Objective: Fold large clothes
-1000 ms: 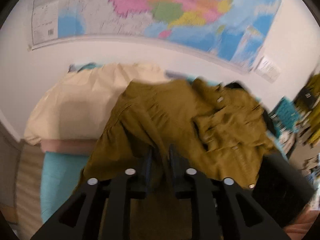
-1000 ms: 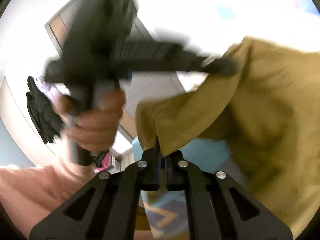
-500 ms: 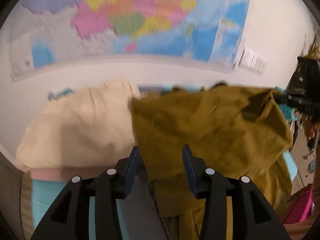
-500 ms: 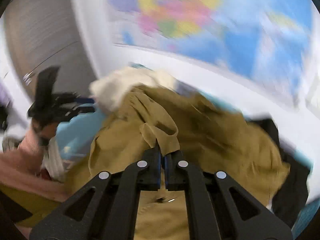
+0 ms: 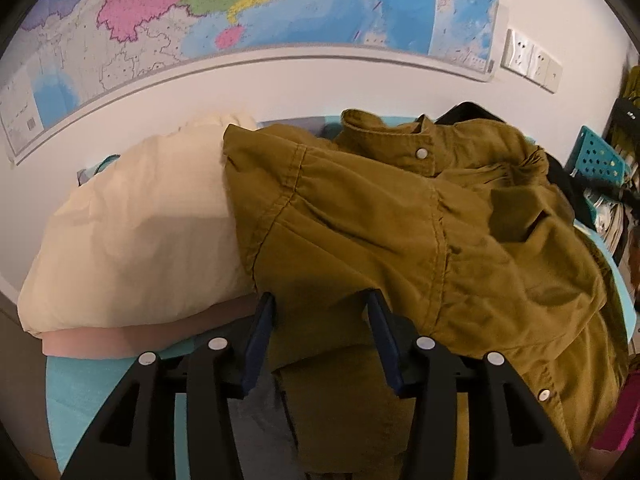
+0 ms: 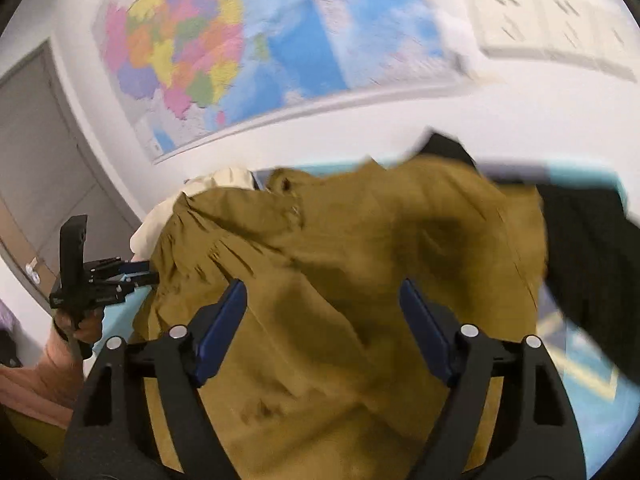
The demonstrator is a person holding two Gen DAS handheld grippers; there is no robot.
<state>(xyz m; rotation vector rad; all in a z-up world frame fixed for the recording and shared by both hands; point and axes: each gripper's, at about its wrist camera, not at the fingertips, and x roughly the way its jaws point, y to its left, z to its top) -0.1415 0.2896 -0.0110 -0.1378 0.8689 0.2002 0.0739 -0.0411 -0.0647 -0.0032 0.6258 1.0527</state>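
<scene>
Left wrist | olive jacket (image 5: 400, 240) crumpled, collar up | both hand-held grippers opening, unclamped

A home bedroom: wall map (image 5: 280, 4), cream pillow (image 5: 132, 232), clothes heaped on a bed.

A second ago both grippers pinched folds of the olive jacket (image 5: 400, 240) and held it up. Now the right gripper (image 6: 322, 320) has let go: its jaws are opening wide, with the cloth lying loose beneath them. The left gripper (image 5: 320, 320) is opening too, the hem between its jaws unpressed. The jacket has dropped onto the bed, spread beside the cream pillow (image 5: 140, 232).
</scene>
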